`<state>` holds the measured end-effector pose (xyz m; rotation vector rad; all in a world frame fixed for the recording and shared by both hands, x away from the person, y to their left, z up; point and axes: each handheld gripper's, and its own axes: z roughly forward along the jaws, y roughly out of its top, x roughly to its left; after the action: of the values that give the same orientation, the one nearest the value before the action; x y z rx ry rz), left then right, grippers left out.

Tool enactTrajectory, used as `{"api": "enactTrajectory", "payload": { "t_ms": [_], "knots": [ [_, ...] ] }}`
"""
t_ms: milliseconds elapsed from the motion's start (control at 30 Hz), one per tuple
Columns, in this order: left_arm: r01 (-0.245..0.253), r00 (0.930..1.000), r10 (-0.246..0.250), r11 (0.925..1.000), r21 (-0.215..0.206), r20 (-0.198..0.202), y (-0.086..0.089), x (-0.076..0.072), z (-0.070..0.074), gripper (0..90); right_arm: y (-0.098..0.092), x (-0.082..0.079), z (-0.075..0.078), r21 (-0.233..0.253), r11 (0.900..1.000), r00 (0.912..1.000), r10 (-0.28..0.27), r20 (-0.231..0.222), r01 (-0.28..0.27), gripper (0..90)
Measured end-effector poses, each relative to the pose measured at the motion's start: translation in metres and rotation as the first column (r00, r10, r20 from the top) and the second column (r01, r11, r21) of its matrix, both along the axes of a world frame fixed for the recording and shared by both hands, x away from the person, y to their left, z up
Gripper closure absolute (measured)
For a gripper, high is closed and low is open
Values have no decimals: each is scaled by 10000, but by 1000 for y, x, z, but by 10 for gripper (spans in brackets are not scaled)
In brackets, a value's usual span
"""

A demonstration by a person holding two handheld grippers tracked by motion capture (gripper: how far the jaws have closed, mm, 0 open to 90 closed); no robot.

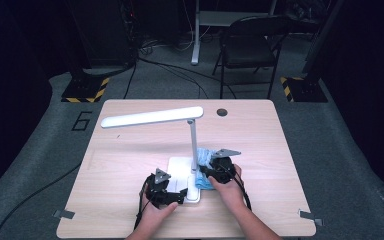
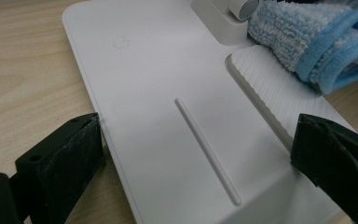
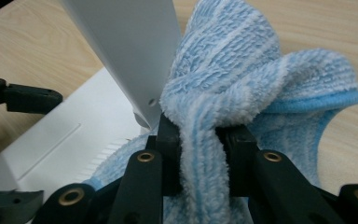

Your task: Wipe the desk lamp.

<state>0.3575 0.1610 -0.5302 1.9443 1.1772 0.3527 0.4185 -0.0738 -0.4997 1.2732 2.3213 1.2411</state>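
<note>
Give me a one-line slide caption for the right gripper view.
Right tool pinches a blue-and-white cloth against the white lamp's post, above its base.

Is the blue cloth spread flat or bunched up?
Bunched up. The cloth is gathered into thick folds, pinched between the jaws of the right gripper, and pressed against the lamp's white post.

Light wooden table [image 1: 260, 145], white desk lamp base [image 1: 180, 172], blue cloth [image 1: 205, 159] on it
</note>
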Motion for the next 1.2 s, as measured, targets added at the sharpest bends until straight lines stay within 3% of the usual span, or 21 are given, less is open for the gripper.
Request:
{"api": "enactTrajectory", "payload": {
  "t_ms": [233, 367, 500, 767, 967, 1200],
  "knots": [
    [16, 10000, -16, 10000, -4, -6, 0, 0, 0, 20, -3, 1, 0, 412, 9991, 9999, 59, -84, -55, 725],
    [21, 10000, -21, 10000, -9, -9, 0, 0, 0, 20, -6, -3, 8, 1139, 9933, 9994, 219, -253, -189, 738],
    [57, 10000, -57, 10000, 0, -58, 0, 0, 0, 19, -6, -8, 22, 1181, 9917, 9987, 494, 151, -508, 741],
    [65, 10000, -64, 10000, 11, -48, 0, 0, 0, 19, -9, -14, 56, 1860, 9787, 9947, 754, 693, -871, 741],
    [88, 9999, -88, 10000, -19, -53, 0, 0, 0, 20, -8, -13, 84, 1646, 9808, 9896, 866, 1144, -1049, 739],
    [44, 10000, -44, 10000, -12, -1, 0, 0, 0, 20, -7, -19, 116, 1689, 9767, 9772, 999, 1875, -1323, 737]
  ]
}}
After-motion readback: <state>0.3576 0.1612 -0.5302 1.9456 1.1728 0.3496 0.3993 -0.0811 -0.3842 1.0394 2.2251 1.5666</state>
